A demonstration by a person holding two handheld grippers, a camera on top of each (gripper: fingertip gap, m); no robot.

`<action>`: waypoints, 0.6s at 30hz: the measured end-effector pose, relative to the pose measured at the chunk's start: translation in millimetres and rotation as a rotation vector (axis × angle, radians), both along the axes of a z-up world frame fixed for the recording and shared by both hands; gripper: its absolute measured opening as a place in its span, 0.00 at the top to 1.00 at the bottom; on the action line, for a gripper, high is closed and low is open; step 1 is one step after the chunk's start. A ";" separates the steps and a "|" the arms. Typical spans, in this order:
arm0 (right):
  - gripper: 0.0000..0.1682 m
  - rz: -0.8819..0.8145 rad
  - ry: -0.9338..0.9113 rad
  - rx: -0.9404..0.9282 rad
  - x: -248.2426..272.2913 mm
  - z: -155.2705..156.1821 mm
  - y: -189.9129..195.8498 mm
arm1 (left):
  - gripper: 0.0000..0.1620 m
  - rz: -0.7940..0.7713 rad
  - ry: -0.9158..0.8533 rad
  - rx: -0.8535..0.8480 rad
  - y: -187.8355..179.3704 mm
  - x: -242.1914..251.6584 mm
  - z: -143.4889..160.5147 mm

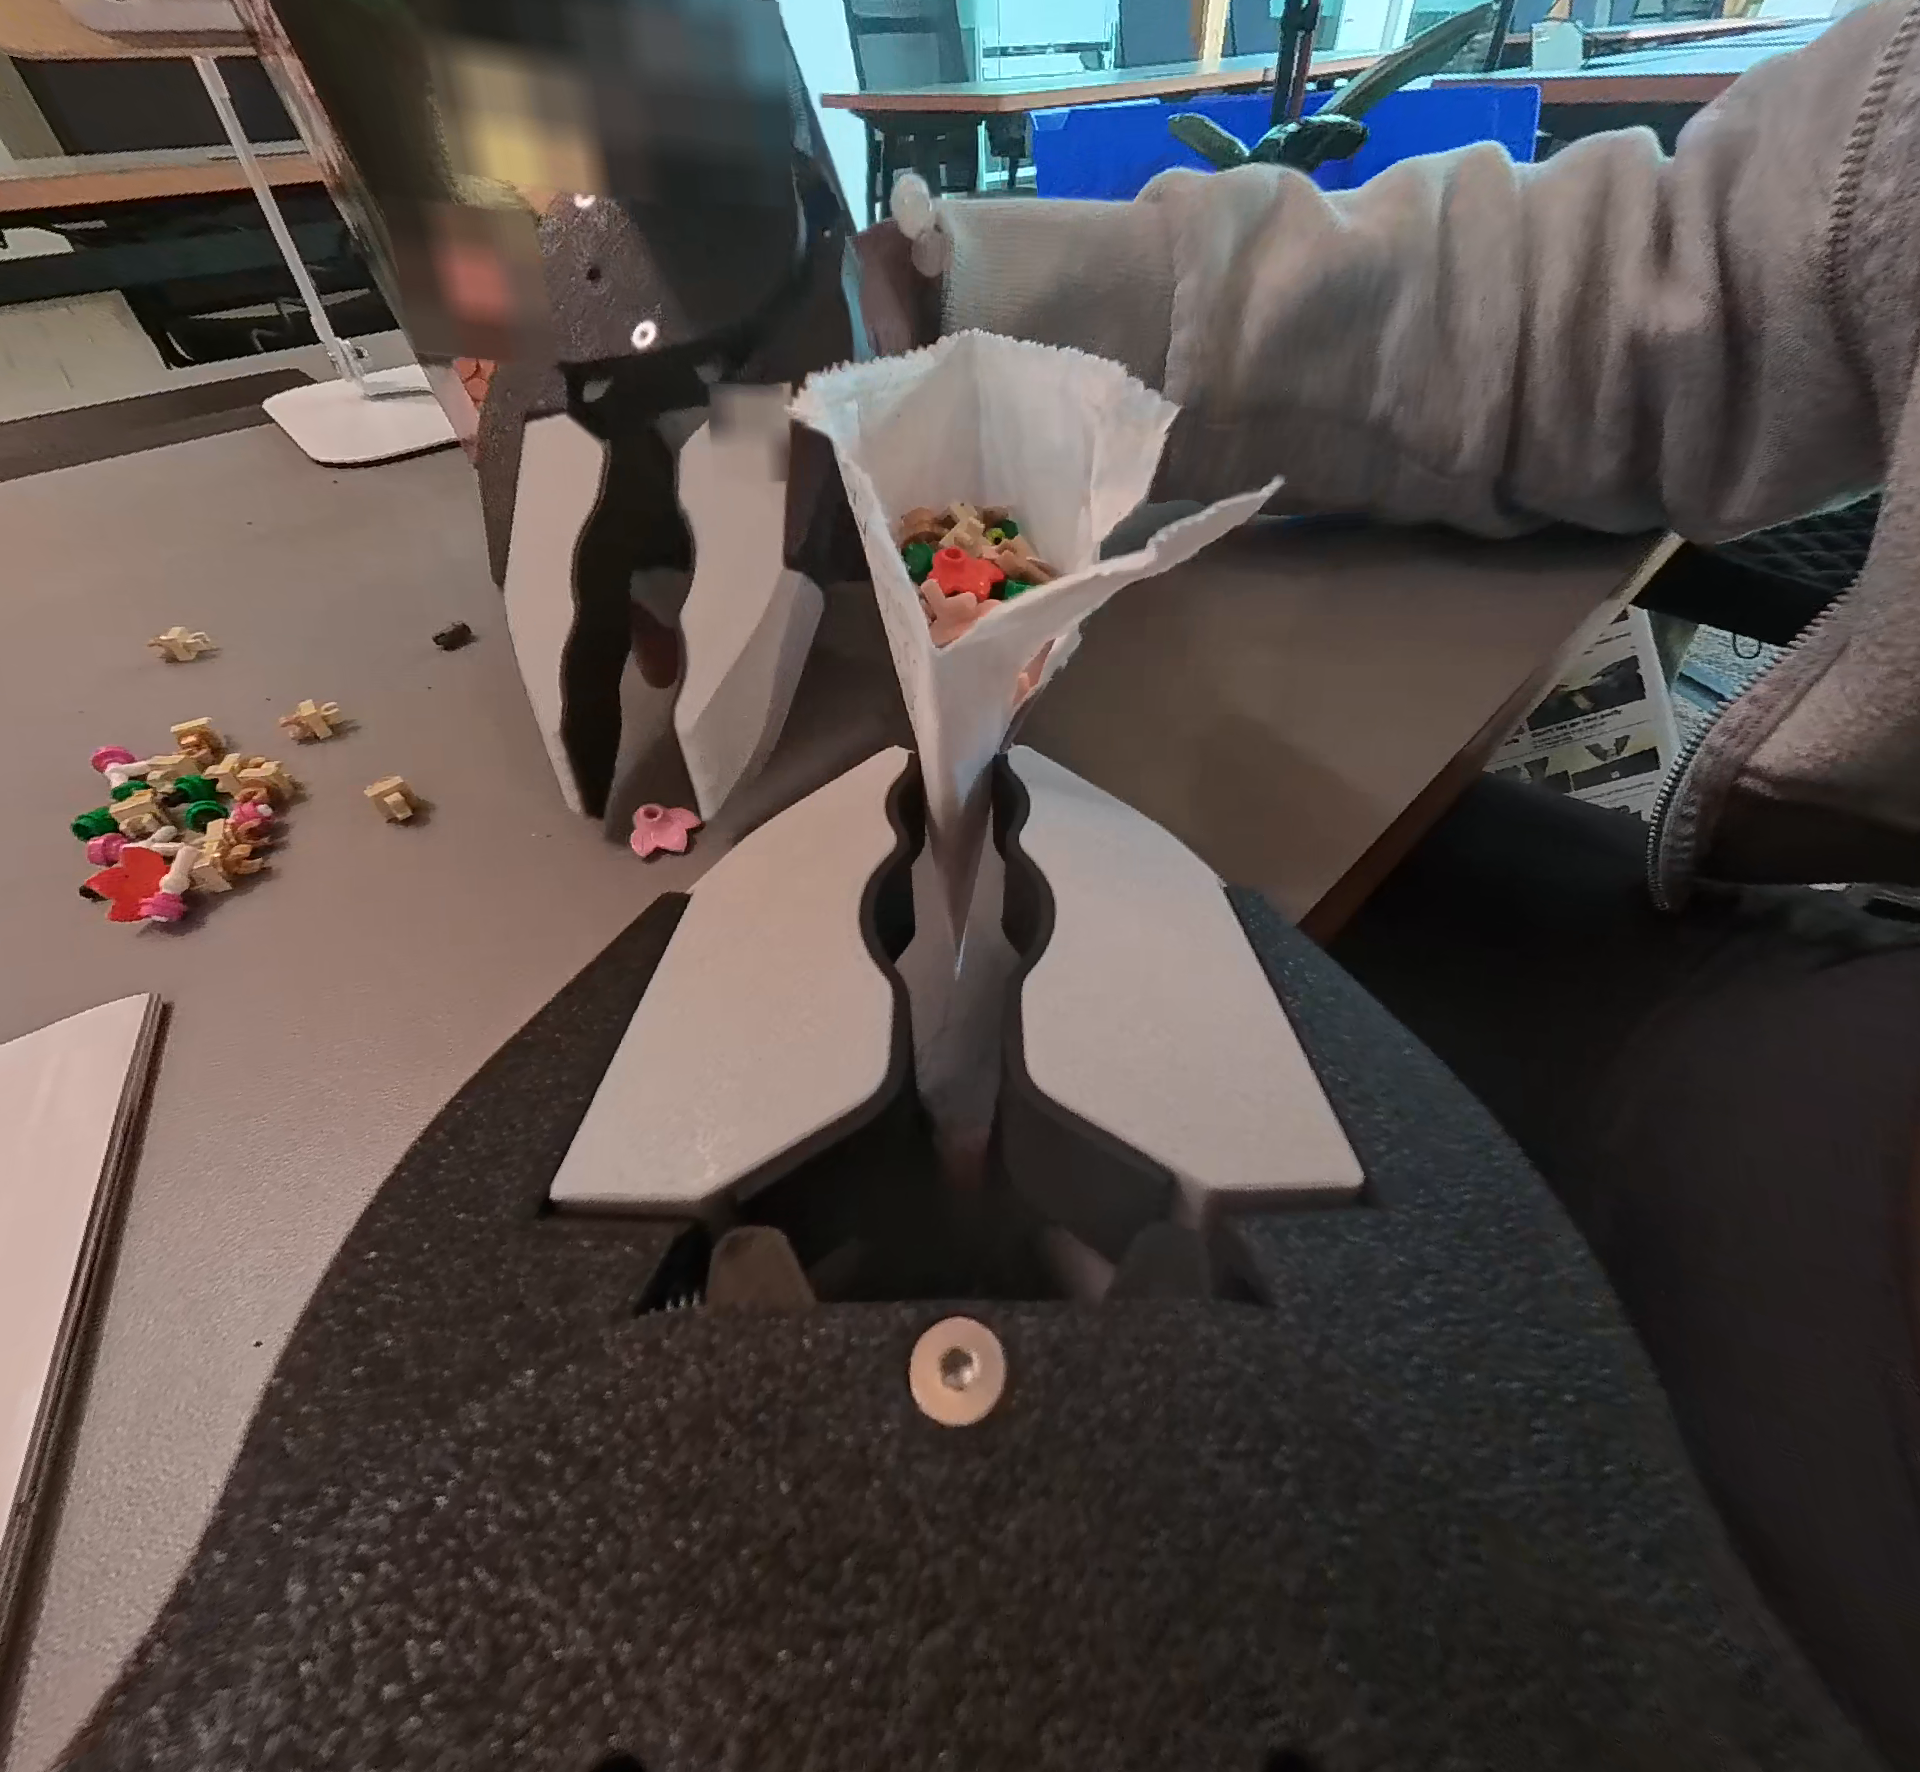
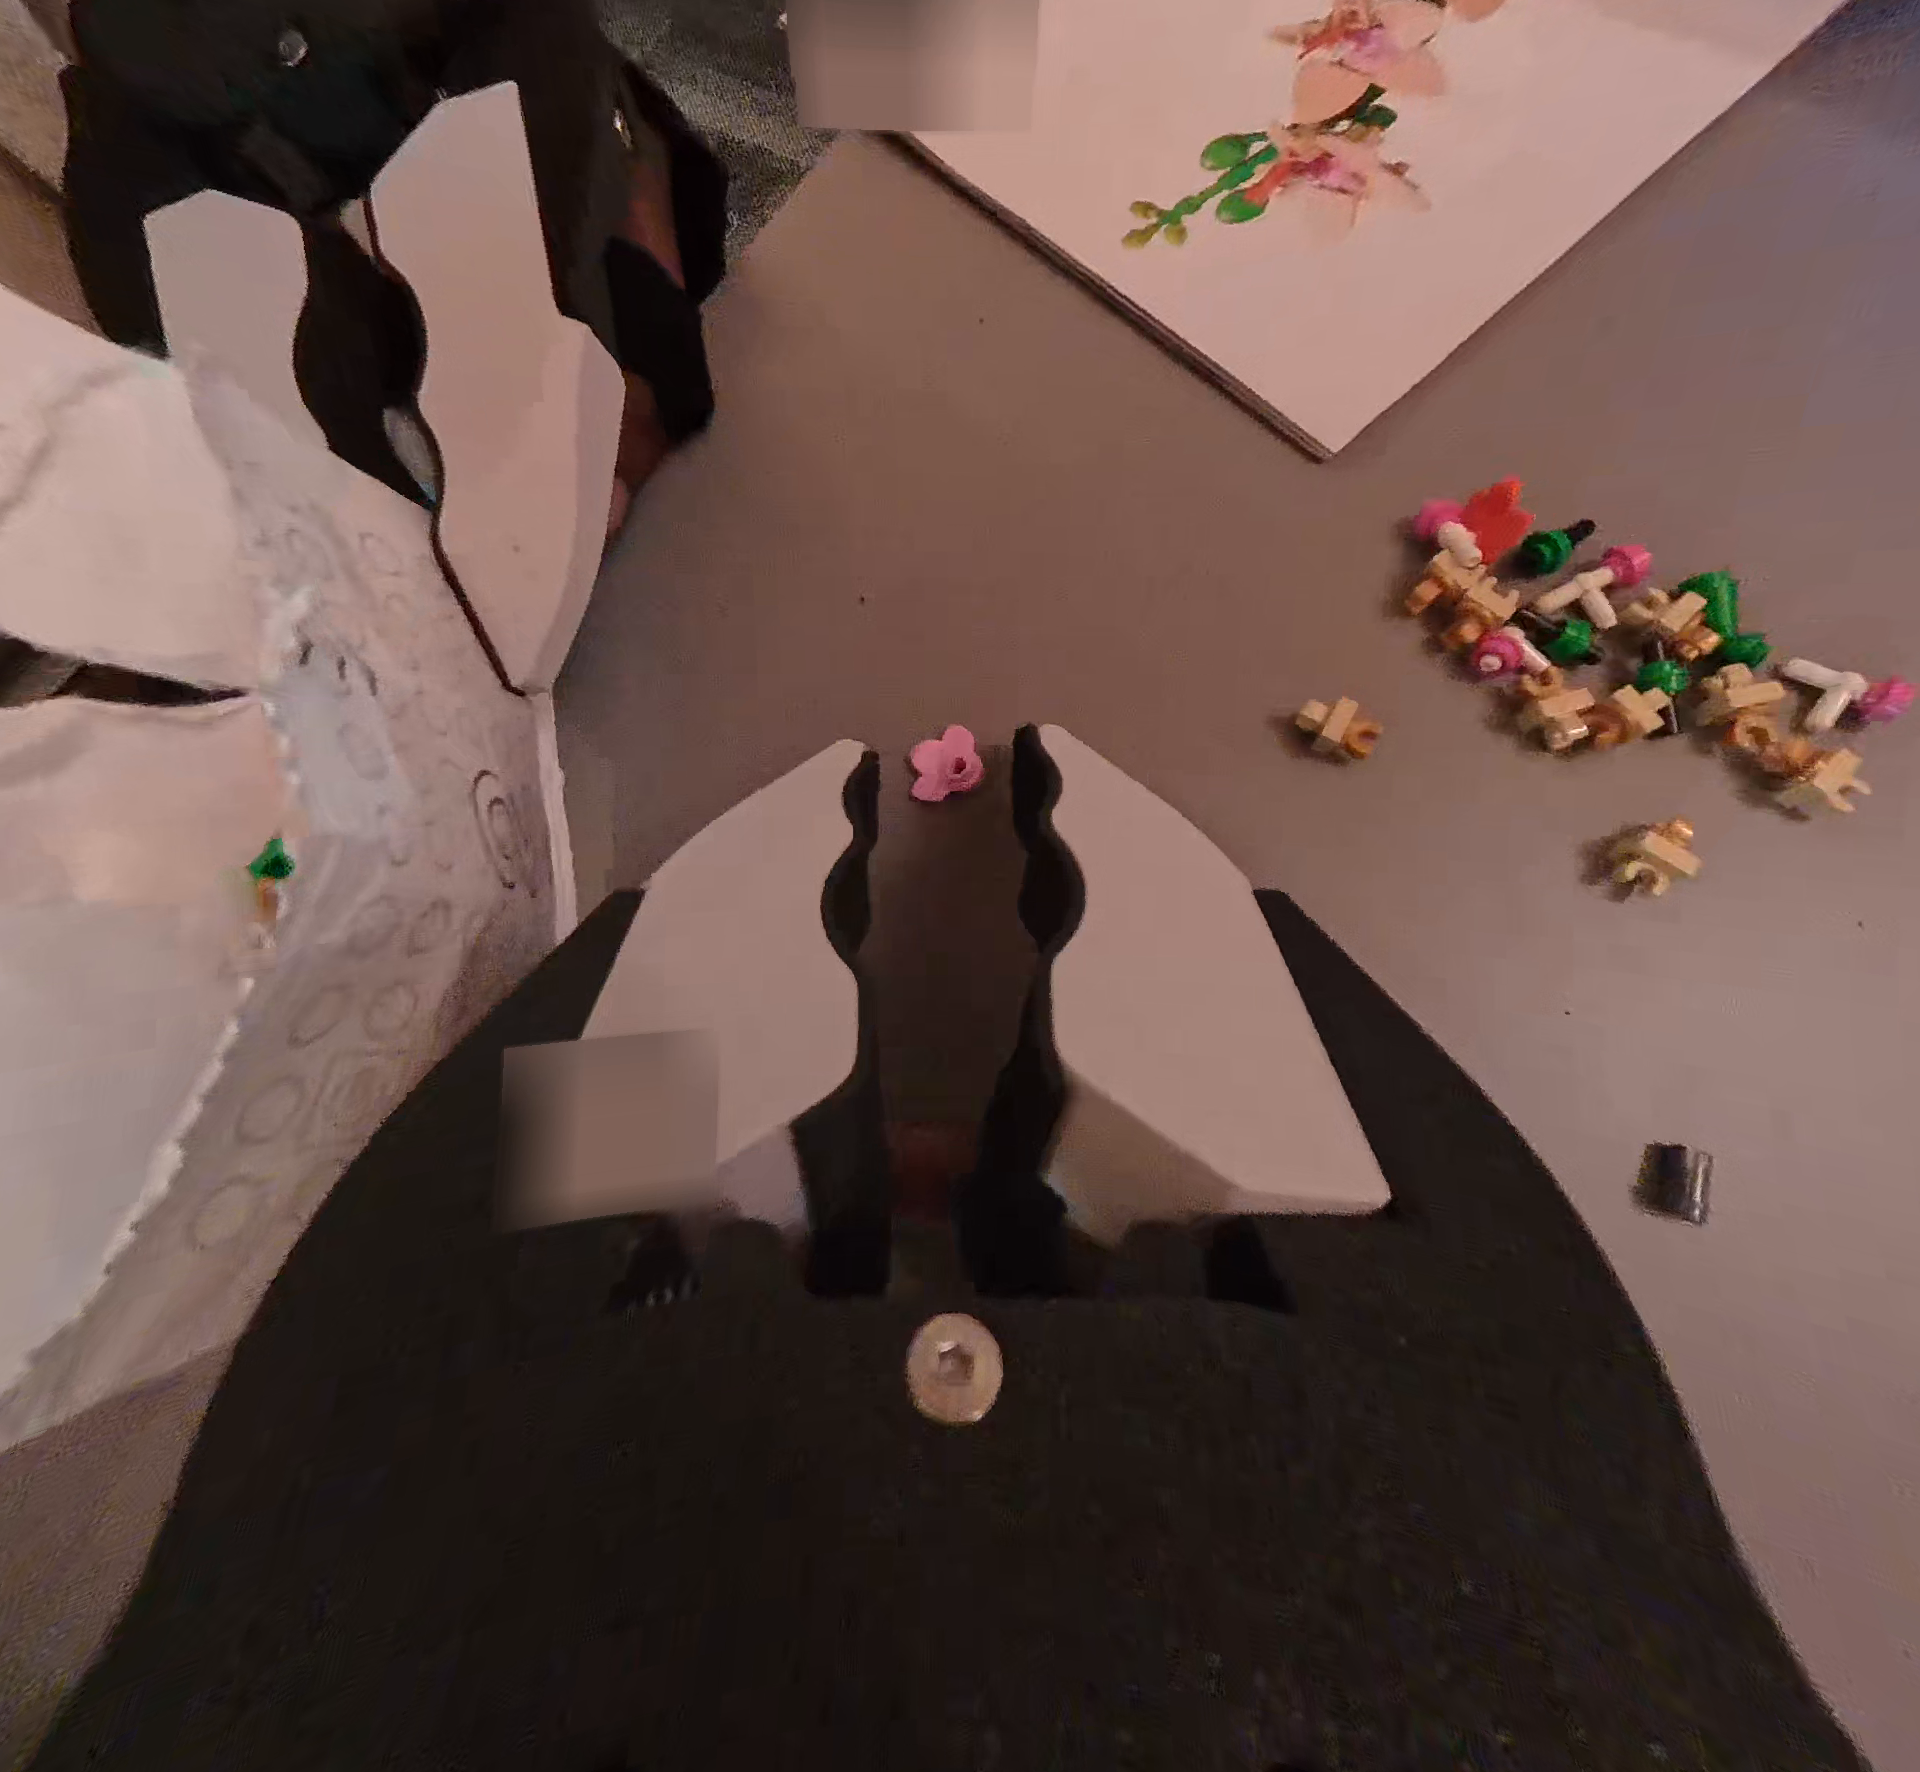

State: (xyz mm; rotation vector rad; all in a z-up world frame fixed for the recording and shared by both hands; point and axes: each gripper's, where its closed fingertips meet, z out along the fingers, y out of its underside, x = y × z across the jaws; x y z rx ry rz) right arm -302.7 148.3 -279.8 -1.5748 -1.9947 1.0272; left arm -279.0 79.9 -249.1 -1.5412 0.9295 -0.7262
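I see the grey counter (image 2: 1143, 496) under everything, with a white booklet (image 2: 1299, 164) printed with flowers lying at its far side in the right wrist view. A person's grey sleeve (image 1: 1455, 351) rests along the counter edge in the left wrist view.

My left hand-held gripper (image 1: 958, 792) is clenched on the lower part of a white paper bag (image 1: 987, 475). The bag stands upright above the fingers, its mouth spread wide, and small plastic pieces (image 1: 971, 569) in red, green, tan and pink fill its bottom.

My right hand-held gripper (image 2: 943, 751) points down at the counter with its jaws parted and nothing between them. Just ahead of its tips lies a single pink flower piece (image 2: 943, 763), and I cannot tell whether the fingertips touch it.

To the right of that gripper sits a loose pile of small pieces (image 2: 1642, 642), gold, green, pink, white and one red. A few gold ones lie apart from it. A small dark cylinder (image 2: 1675, 1184) lies alone nearer the camera.
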 end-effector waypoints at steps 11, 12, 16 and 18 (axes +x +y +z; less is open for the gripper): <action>0.97 -0.090 0.026 0.082 8.9 15.4 19.4 | 0.93 -0.002 -0.004 0.000 -1.2 -0.4 -0.3; 0.97 -0.112 0.073 0.086 12.7 31.2 21.2 | 0.93 -0.001 -0.003 0.000 -0.7 -0.4 -0.3; 0.98 -0.095 0.233 0.097 33.3 95.4 -4.6 | 0.93 0.000 -0.005 -0.002 -0.4 0.0 0.1; 0.98 -0.058 0.235 0.121 40.5 106.9 -24.5 | 0.93 0.000 -0.006 -0.004 0.2 0.1 0.1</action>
